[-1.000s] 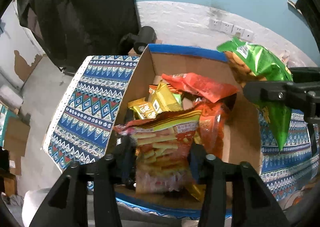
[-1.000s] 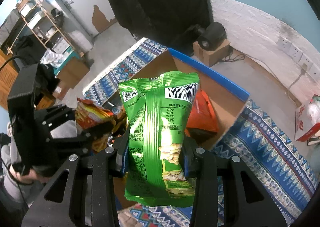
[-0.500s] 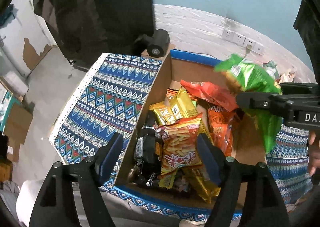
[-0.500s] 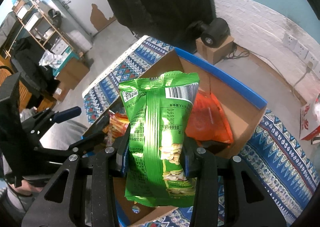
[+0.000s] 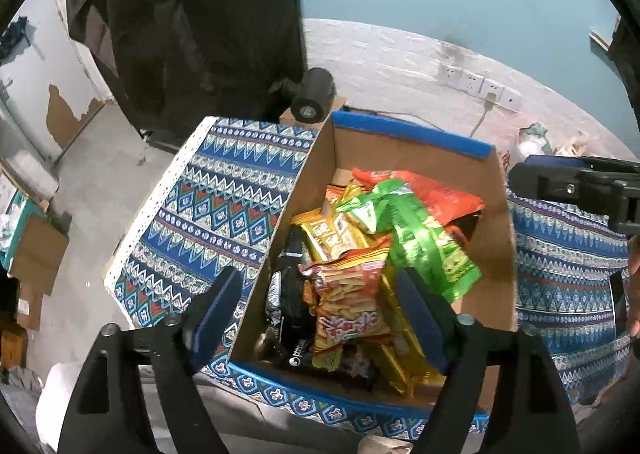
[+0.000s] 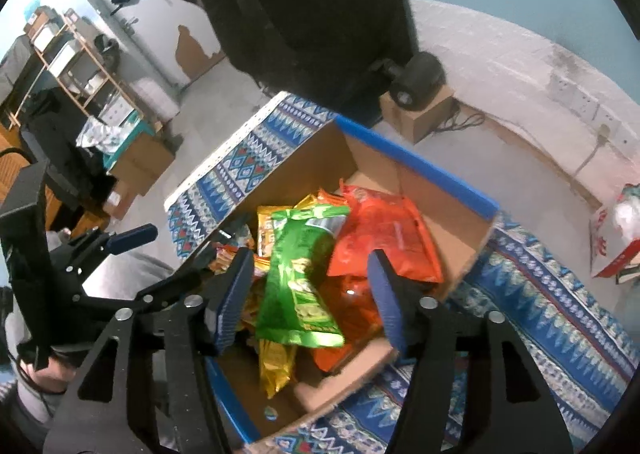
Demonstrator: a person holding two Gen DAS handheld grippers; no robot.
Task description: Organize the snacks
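Patterned blue cloth (image 5: 224,197) covers the table; cardboard box (image 5: 424,157) with blue-taped rim sits on it, teal wall and white sockets behind

Left gripper (image 5: 320,310): jaws spread wide, nothing between them. It hangs over the near edge of the box, left finger outside the box wall, right finger over the contents

Right gripper (image 6: 308,294): jaws also wide apart, empty. Seen from the left wrist view it shows only as a black finger off to the right, past the box wall

Green snack bag (image 6: 300,278): lies free in the box, directly ahead of and between your right fingers but touched by neither. It rests tilted on top of the pile, across the orange bag (image 6: 384,238) and the yellow packets (image 5: 332,234). Red-and-orange cracker bag (image 5: 348,306) sits just ahead of the left gripper, between its fingers

Handling judgement: these are light, air-filled foil pouches, soft and slick, contents brittle. Take hold across the flat crimped end seam or the upper third of a bag, not the belly, so you don't crush what is inside. Expect them to slide on each other; the green one looks loosely perched

Task status, as judged: box fairly full, both tongs free, so look for whichever packets remain outside; none can be made out on the cloth in these views
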